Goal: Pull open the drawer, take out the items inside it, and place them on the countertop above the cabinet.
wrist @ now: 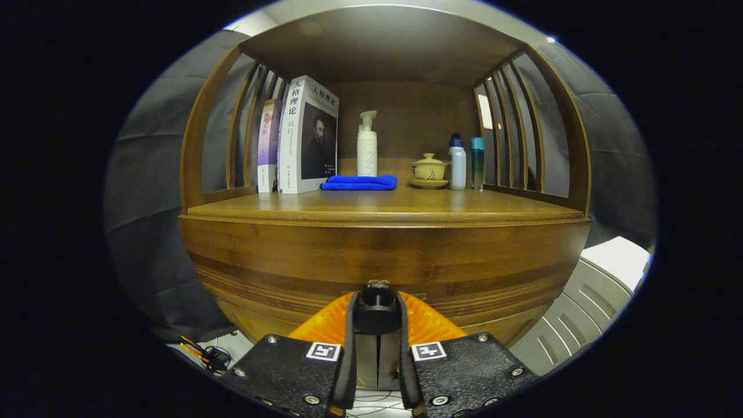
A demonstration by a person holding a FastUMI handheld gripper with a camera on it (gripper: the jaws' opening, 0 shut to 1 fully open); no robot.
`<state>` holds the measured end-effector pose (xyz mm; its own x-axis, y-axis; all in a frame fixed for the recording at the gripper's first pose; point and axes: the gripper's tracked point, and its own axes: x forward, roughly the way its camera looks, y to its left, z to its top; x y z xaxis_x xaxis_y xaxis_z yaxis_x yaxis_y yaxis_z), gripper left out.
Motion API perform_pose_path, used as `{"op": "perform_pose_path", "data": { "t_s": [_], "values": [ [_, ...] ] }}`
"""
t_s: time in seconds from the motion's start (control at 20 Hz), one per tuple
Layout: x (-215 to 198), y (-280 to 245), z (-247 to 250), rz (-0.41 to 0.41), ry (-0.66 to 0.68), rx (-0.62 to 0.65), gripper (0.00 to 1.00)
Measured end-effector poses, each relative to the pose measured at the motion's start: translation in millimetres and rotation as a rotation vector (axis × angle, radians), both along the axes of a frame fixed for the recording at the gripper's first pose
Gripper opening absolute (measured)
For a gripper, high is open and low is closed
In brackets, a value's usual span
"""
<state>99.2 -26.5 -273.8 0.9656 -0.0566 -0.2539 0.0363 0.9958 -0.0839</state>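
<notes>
I'm clamping my tongs (377, 316) closed on the drawer knob (377, 310), both fingers pressing, ready to pull. Drawer front (377, 261) is sitting shut directly behind the knob; bench (406, 203) above it is carrying books (307, 136), cloth (360, 183), bottles (367, 145).

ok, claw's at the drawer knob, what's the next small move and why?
Probably a straight pull back toward the camera. The claw has the dark knob between its fingers, which look closed on it, and the drawer front appears shut, flush with the cabinet. The countertop has free space in front of the blue cloth for the items.
</notes>
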Motion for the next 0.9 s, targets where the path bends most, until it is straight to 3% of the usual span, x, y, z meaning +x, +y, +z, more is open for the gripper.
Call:
{"op": "perform_pose_path", "data": {
  "t_s": [0.45, 0.9],
  "values": [
    [-65.1, 2.0, 6.0, 0.002, -0.031, -0.037, 0.30],
    [-122.7, 3.4, 7.7, 0.001, 0.019, -0.018, 0.30]
  ]
}}
